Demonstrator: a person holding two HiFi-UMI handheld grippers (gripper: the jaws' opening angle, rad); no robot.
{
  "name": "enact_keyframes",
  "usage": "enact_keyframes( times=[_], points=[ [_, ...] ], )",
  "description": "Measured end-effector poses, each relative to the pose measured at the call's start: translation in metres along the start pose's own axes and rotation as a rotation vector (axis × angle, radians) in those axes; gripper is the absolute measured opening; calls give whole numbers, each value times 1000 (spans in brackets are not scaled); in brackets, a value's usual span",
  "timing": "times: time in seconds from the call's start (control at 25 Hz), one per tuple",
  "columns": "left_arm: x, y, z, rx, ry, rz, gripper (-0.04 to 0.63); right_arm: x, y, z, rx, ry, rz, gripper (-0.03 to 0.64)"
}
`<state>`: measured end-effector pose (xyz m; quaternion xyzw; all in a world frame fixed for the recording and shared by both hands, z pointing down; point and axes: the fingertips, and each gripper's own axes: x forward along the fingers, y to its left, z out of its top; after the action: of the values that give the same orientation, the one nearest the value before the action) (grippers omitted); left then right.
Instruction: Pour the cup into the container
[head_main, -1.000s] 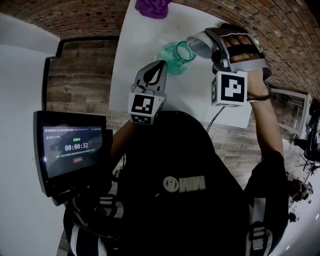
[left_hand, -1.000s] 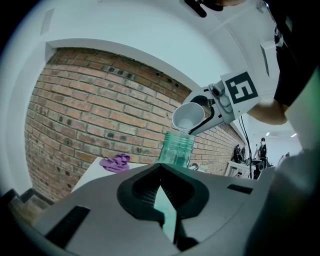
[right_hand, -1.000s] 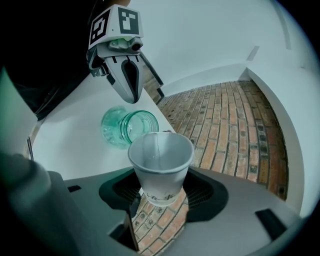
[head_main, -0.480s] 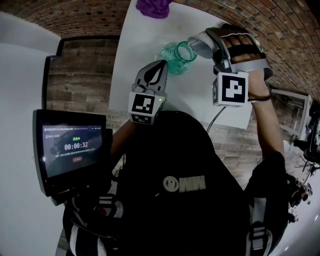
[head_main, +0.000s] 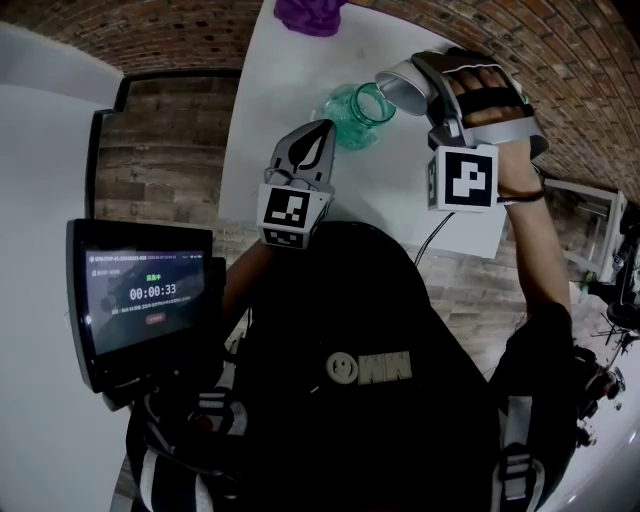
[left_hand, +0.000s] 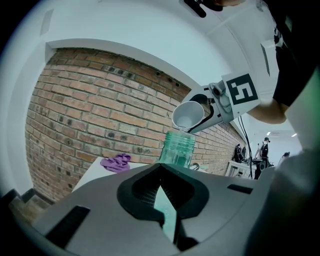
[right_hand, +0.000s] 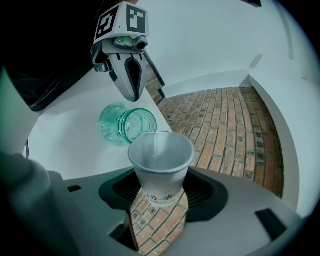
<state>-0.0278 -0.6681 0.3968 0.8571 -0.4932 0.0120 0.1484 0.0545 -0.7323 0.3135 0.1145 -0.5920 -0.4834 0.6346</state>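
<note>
A: One cup (right_hand: 161, 155), clamped in the right hand-held gripper (right_hand: 159, 192) and tilted. Its lip is just above the mouth of the green container (right_hand: 127, 125) on the table (head_main: 290, 90).
B: Left?
A: The left hand-held gripper (head_main: 322, 130) is closed, empty, tips just beside the container.
B: Pour tip?
A: Roll slowly, lip centred over that narrow mouth. Squeeze lightly, since a paper cup likely crushes.

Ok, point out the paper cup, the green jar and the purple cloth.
paper cup (right_hand: 159, 182), right gripper view, on its outer wall.
green jar (left_hand: 177, 150), left gripper view, on its ribbed neck.
purple cloth (head_main: 308, 14), head view, on the middle of the bundle.
</note>
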Motion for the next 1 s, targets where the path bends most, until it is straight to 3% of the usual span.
enact_keyframes(
  times=[0.6,1.0],
  points=[
    [0,-1,0,1,-1,-3,-3,-1,-2,-1,-53,5,-10,256],
    [-1,-1,-1,0,-2,-5,-3,-3,-5,2,-156,14,-24,256]
  ],
)
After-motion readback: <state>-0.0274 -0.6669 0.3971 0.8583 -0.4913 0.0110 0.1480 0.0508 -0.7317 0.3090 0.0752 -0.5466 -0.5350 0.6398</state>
